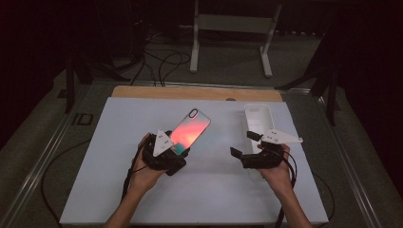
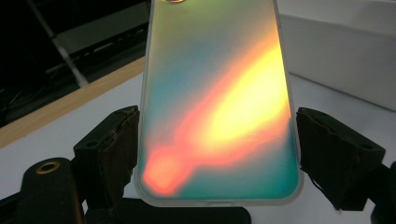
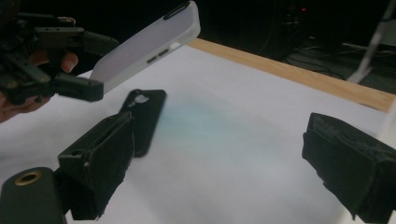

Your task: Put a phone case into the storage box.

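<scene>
Over at the left of the high view, the person's left forearm came up from the bottom edge, angled toward the middle of the frame, the hand wrapped under the left gripper [image 1: 177, 151]. Its jaws pointed up and to the right, and they were clamped on the lower end of an iridescent phone case [image 1: 191, 131], which slanted upward off the white table [image 1: 119, 180]. In the left gripper view the case [image 2: 219, 102] stood between the two black pads [image 2: 112, 154], each pad pressed against a long edge, the pink and teal sheen facing the camera.

Right of centre in the high view, the right forearm rose from the bottom edge, and that hand gripped the right gripper [image 1: 240, 153], which pointed left, toward the other hand. Its jaws were spread apart with nothing between them; in the right gripper view the pads [image 3: 345, 163] stood wide over bare table. In the same view a black phone [image 3: 147, 116] lay flat on the table left of centre, below the lifted case [image 3: 144, 46]. A white tray [image 1: 259, 116] sat at the right, just behind the right hand.
</scene>
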A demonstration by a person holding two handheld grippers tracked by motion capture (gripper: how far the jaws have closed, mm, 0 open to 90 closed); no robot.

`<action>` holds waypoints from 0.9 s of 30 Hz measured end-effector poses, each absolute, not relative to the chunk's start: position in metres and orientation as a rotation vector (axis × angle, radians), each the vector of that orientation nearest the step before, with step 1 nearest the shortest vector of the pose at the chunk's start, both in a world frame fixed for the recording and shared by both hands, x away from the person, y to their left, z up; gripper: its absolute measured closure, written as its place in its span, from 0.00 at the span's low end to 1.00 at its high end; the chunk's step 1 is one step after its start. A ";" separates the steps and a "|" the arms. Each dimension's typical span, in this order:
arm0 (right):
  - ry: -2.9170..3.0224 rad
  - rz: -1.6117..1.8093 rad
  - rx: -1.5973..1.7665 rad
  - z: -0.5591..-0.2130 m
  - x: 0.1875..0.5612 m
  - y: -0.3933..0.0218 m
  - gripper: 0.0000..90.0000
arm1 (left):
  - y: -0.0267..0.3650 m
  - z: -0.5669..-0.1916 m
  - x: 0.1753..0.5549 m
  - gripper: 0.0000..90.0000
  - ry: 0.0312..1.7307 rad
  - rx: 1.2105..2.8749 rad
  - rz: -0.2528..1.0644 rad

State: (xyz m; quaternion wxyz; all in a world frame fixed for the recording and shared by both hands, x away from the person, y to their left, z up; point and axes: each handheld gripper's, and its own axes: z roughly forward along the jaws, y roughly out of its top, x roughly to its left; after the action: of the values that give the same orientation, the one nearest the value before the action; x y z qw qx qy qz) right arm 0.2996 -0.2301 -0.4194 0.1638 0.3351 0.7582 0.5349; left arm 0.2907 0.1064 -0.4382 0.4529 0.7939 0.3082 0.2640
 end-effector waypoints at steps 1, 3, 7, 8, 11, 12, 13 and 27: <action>2.167 1.538 0.951 -0.418 0.302 -0.227 0.10 | 0.106 -0.438 0.289 0.19 0.751 1.957 0.648; 2.180 1.550 0.940 -0.414 0.307 -0.222 0.10 | 0.106 -0.436 0.285 0.19 0.737 1.955 0.653; 2.203 1.551 0.913 -0.405 0.313 -0.207 0.10 | 0.103 -0.434 0.281 0.19 0.709 1.946 0.665; 2.213 1.555 0.907 -0.403 0.314 -0.203 0.10 | 0.102 -0.434 0.279 0.19 0.703 1.940 0.673; 2.237 1.573 0.892 -0.399 0.318 -0.192 0.10 | 0.100 -0.432 0.277 0.19 0.688 1.936 0.678; 2.237 1.573 0.892 -0.399 0.318 -0.192 0.10 | 0.100 -0.432 0.277 0.19 0.688 1.936 0.678; 2.253 1.574 0.889 -0.397 0.321 -0.182 0.10 | 0.098 -0.431 0.277 0.19 0.681 1.943 0.673; 2.376 1.666 1.080 -0.400 0.337 -0.155 0.45 | 0.081 -0.428 0.272 0.19 0.622 1.940 0.671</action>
State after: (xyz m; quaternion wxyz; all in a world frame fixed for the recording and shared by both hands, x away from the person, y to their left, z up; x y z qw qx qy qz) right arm 0.3365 -0.1547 -0.3996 0.0227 0.3487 0.7671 0.5380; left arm 0.2722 0.0806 -0.4285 0.4781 0.7944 0.2549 0.2746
